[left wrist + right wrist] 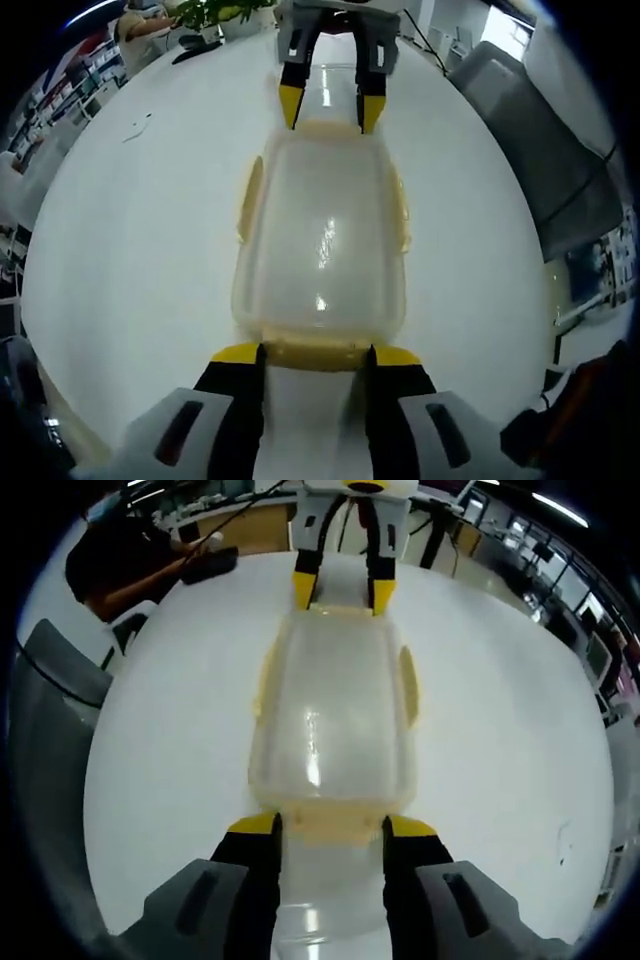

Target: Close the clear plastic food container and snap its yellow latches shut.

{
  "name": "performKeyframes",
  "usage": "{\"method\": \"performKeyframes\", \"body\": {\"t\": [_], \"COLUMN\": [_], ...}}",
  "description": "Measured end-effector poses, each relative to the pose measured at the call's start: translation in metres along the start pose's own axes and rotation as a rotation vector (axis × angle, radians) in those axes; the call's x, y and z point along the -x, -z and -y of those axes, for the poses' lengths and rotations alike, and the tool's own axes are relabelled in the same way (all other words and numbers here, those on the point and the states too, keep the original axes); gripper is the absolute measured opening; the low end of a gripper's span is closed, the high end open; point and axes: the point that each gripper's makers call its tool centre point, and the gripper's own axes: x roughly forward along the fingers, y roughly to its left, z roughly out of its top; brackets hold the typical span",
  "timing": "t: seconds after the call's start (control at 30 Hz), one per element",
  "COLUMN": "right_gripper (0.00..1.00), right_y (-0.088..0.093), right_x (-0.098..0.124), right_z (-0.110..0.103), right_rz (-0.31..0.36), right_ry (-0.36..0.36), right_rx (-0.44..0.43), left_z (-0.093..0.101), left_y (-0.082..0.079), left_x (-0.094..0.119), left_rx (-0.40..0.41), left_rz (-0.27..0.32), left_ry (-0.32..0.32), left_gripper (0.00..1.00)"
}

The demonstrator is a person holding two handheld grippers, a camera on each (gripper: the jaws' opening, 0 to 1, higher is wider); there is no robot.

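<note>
The clear container [322, 240] lies lid-on in the middle of the white worktop [130, 260], between both claws. Each claw, left [316, 352] and right [331, 826], is held apart astride an end latch [316, 353]; whether those latches are seated cannot be judged. Even, simultaneous downward pressure is advised.

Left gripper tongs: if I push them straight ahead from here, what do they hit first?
The left gripper would likely meet the near yellow end latch of the clear plastic food container on the white table; its tongs already sit beside it, though contact is unclear.
</note>
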Motion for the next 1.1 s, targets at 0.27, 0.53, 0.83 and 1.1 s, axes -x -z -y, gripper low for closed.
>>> {"method": "performKeyframes", "body": {"t": [0.27,0.53,0.83,1.1], "right_gripper": [0.36,0.35,0.34,0.34], "right_y": [0.001,0.004,-0.002,-0.011], "right_x": [0.0,0.001,0.011,0.033], "right_z": [0.001,-0.001,-0.008,-0.013], "right_rz": [-0.013,-0.043,-0.054,-0.056], "right_ry": [0.003,-0.001,-0.01,-0.025], "right_rx": [0.011,0.026,0.045,0.071], "left_z": [0.0,0.004,0.013,0.022], "left_y": [0.0,-0.003,-0.006,-0.014], "left_x": [-0.001,0.003,0.018,0.04], "left_rx": [0.018,0.021,0.028,0.038], "left_rz": [-0.006,-0.016,-0.031,-0.044], "left_ry": [-0.001,-0.006,-0.018,-0.033], "left_gripper": [0.33,0.32,0.32,0.32]}}
